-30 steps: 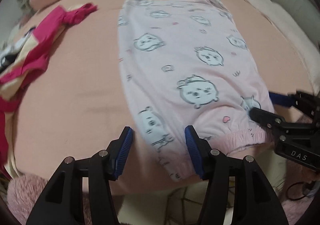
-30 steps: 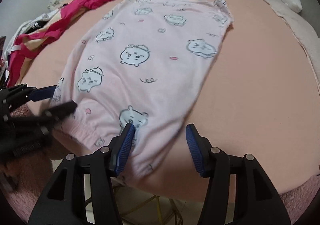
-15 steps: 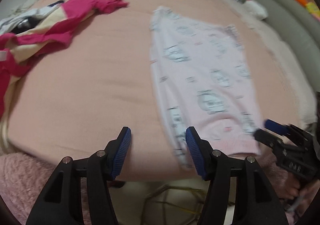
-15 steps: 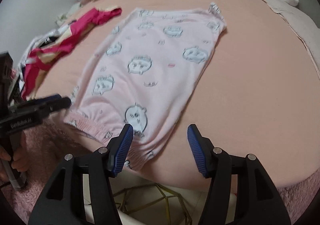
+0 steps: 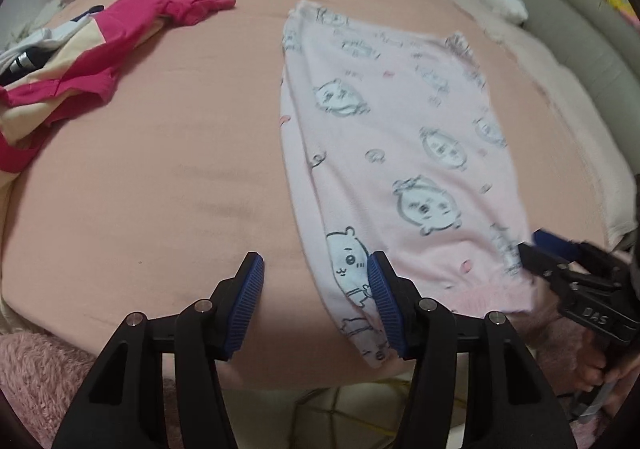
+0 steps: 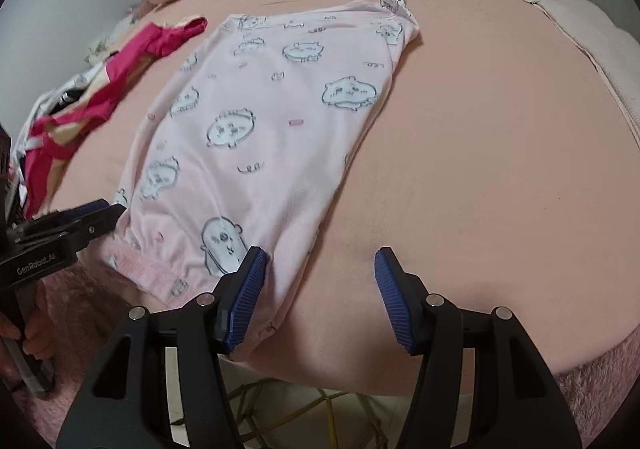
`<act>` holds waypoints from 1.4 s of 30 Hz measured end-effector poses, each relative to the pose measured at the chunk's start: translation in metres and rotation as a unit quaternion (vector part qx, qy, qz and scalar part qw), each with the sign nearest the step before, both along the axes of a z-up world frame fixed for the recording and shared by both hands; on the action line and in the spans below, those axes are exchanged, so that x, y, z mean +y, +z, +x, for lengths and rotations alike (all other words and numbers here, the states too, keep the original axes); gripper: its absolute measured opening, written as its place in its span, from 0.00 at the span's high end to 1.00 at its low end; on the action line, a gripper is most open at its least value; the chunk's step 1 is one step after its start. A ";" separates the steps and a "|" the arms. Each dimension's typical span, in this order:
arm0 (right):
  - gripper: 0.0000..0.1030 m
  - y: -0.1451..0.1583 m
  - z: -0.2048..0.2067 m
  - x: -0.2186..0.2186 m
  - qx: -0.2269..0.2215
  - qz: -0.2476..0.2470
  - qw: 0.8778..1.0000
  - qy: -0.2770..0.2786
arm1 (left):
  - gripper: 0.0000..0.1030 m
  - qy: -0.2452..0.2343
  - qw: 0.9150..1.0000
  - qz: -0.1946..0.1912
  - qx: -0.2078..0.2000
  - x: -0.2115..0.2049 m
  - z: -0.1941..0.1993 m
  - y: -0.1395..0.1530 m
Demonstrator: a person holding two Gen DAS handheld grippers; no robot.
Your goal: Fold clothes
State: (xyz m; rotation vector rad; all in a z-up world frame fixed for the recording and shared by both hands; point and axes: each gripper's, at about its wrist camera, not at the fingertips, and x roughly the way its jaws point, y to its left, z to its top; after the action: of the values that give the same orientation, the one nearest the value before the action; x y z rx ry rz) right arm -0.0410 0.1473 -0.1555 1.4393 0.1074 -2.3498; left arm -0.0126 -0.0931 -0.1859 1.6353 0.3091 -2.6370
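pink pants (image 5: 400,153) flat on bed (image 5: 160,169), waistband at near edge; left gripper (image 5: 316,305) & right gripper (image 6: 320,295) both jaws wide, empty.

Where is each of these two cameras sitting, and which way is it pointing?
Left wrist: on the left gripper, facing across the bed; its fingers straddle the pink garment's left edge; right gripper at far right.
Right wrist: on the right gripper, fingers straddling the garment's right edge; left gripper and a hand show.
Shared: garment, bed, red clothes.
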 end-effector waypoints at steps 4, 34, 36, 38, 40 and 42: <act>0.44 -0.004 0.002 -0.002 0.000 0.017 1.000 0.006 | 0.45 0.012 0.999 -0.033 -0.010 0.001 0.010 0.005; 0.46 -0.009 -0.005 0.002 -0.096 -0.111 0.989 0.034 | 0.46 0.070 0.963 0.259 0.010 -0.031 0.035 0.002; 0.69 -0.009 -0.005 -0.001 -0.100 -0.119 0.987 0.043 | 0.51 0.067 0.960 0.271 0.008 -0.030 0.033 -0.001; 0.69 -0.008 -0.004 -0.003 -0.098 -0.121 0.987 0.048 | 0.59 0.069 0.957 0.283 0.002 -0.031 0.030 -0.004; 0.68 -0.012 -0.006 -0.002 -0.103 -0.129 0.985 0.042 | 0.60 0.071 0.954 0.291 -0.006 -0.032 0.027 -0.008; 0.59 -0.017 -0.009 -0.002 -0.111 -0.140 0.983 0.035 | 0.60 0.076 0.956 0.285 -0.016 -0.030 0.023 -0.012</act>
State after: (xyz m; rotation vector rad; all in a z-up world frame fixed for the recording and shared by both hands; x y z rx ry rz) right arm -0.0495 0.1457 -0.1726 1.5135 -0.2216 -2.0371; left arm 0.0102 -0.1227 -0.1979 1.6813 1.2355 -2.5388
